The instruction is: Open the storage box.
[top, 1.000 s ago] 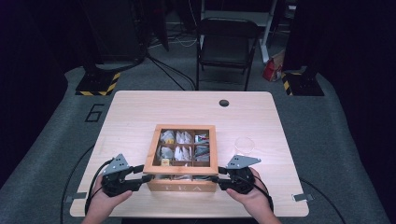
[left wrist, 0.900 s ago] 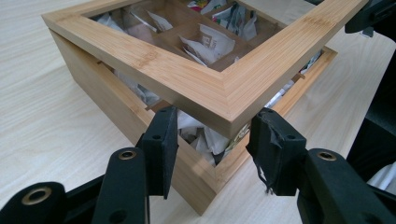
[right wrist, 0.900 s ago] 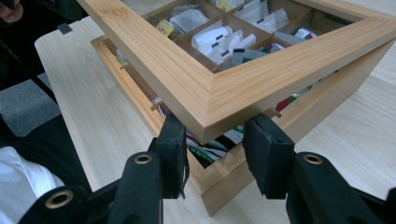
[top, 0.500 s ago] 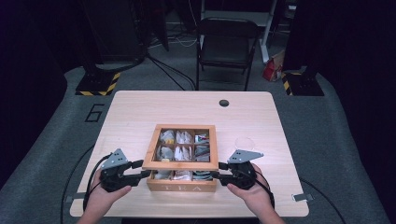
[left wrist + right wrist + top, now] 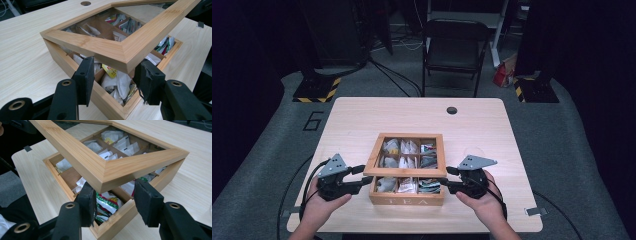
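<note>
Dark studio floor, folding chair [image 5: 455, 47] beyond a pale wood table [image 5: 362, 120]. Left gripper [image 5: 360, 178] sits at the near-left corner of the tea box [image 5: 408, 192], jaws half-wide, straddling the corner of the glazed lid [image 5: 406, 154]; in the left gripper view that corner [image 5: 123, 58] hangs between and just above the pads, lifted off the box, and whether the pads actually press the wood I cannot tell. Between the two claws the box rests on the table, compartments stuffed with tea bags [image 5: 117, 82]. Right gripper [image 5: 449, 180] mirrors this at the near-right corner, jaws half-wide and just been opening, lid corner [image 5: 105, 178] between them with gaps showing on both sides. Handling judgement: the lid is a stiff bamboo frame, probably light, with a smooth finish, so it could slip; the clear pane looks fragile, so hold the frame edge only, both front corners together, lifting evenly so the back edge doesn't twist. Tea bags are soft and loose, may snag.
</note>
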The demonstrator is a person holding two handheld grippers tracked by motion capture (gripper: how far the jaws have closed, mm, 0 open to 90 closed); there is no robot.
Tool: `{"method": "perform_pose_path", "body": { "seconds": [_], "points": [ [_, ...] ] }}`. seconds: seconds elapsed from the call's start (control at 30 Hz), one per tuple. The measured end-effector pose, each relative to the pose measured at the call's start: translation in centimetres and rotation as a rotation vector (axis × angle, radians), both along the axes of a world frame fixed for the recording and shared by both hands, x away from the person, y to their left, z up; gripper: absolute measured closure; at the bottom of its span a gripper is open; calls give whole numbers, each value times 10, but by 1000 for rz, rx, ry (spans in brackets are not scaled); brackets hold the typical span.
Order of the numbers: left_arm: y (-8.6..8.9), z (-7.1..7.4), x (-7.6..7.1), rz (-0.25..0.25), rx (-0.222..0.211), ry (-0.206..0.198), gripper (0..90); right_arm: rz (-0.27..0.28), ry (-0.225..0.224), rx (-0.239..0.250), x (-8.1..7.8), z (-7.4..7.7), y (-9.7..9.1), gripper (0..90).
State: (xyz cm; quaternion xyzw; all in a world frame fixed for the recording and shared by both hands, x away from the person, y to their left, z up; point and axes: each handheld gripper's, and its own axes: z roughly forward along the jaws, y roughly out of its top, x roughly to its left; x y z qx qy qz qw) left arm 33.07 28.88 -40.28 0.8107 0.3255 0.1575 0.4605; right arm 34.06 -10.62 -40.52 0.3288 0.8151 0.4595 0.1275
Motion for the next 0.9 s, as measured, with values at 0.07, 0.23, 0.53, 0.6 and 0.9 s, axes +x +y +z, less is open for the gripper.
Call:
{"method": "perform_pose_path", "body": {
  "seconds": [0.07,0.23,0.53,0.6,0.9],
  "points": [
    [-1,2,1,1,0,-4,506,-5,-10,-5,0,2,1,521],
    [0,9,4,-5,5,-11,506,-5,-32,-6,2,7,1,517],
    [-1,18,8,-6,21,-25,507,-6,-60,-17,4,17,2,512],
    [-1,20,9,-11,20,-24,507,-4,-66,-17,5,19,2,511],
    [0,28,14,-19,15,-32,507,-5,-88,-19,8,28,3,506]
  ]
}}
